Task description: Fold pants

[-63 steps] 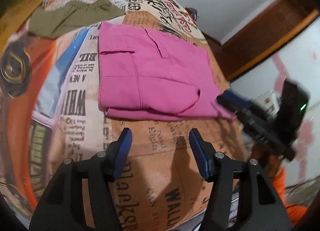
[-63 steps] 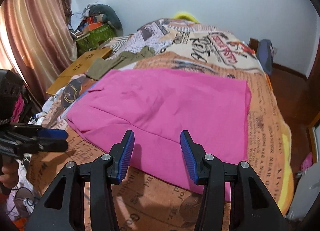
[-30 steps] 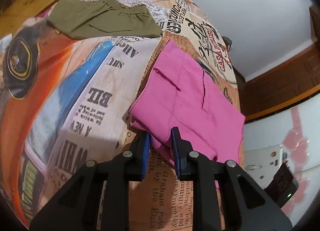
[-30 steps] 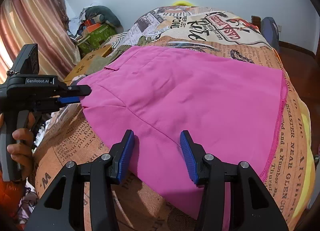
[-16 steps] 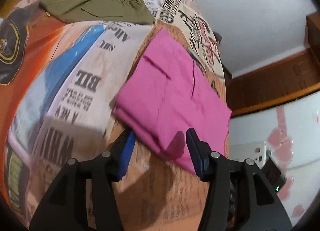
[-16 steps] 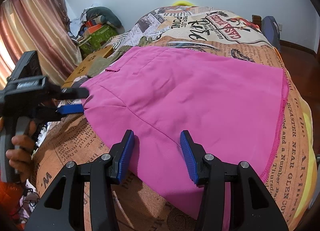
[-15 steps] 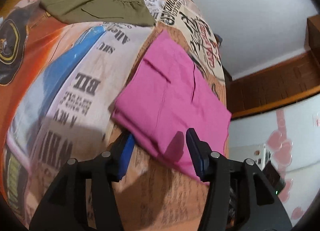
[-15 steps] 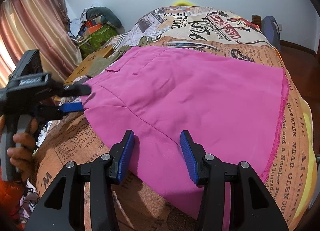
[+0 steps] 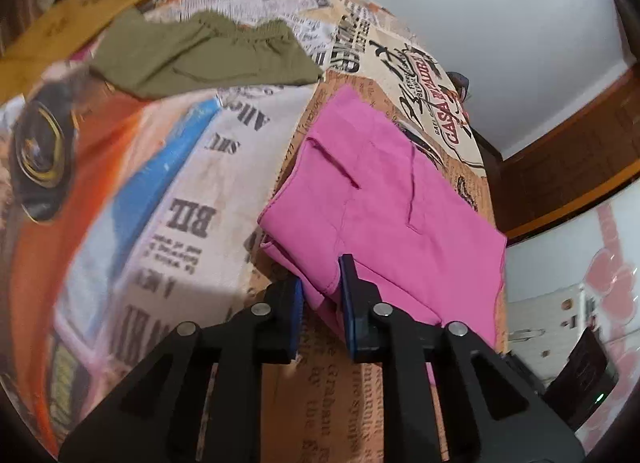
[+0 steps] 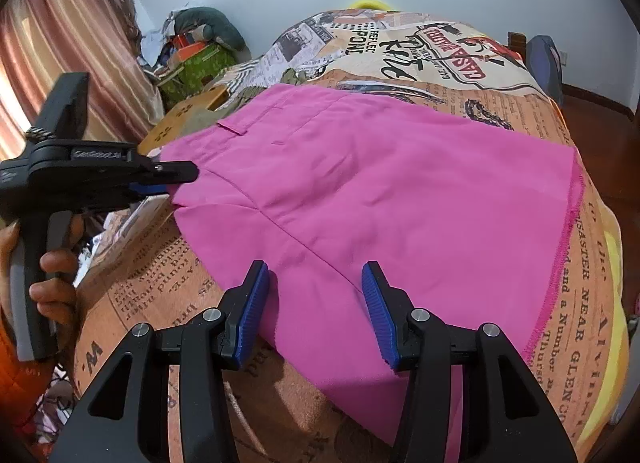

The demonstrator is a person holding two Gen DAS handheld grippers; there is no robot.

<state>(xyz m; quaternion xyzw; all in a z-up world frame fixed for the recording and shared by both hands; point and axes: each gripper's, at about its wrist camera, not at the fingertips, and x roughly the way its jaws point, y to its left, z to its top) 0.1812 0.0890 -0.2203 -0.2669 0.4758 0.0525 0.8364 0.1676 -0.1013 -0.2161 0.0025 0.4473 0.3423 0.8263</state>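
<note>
Pink pants (image 10: pixel 380 199): folded flat on the newspaper-print bedspread (image 10: pixel 168 283), waistband end toward the left gripper, frayed hem edge on the far right side.
Left gripper (image 9: pixel 320 295): its blue pads are drawn close together with a bunched corner of the pants' near edge pinched between them; in the right wrist view (image 10: pixel 176 179) it meets the same corner from the side, though the contact there is partly hidden.
Right gripper (image 10: pixel 314 303): fingers spread wide, gripping nothing; the pants' near folded edge runs between and under the two blue pads.
Olive garment (image 9: pixel 200 55): lies farther up the bed, well apart from the pants.
Cardboard (image 9: pixel 60 27): beside the olive garment, at the bed's edge.
</note>
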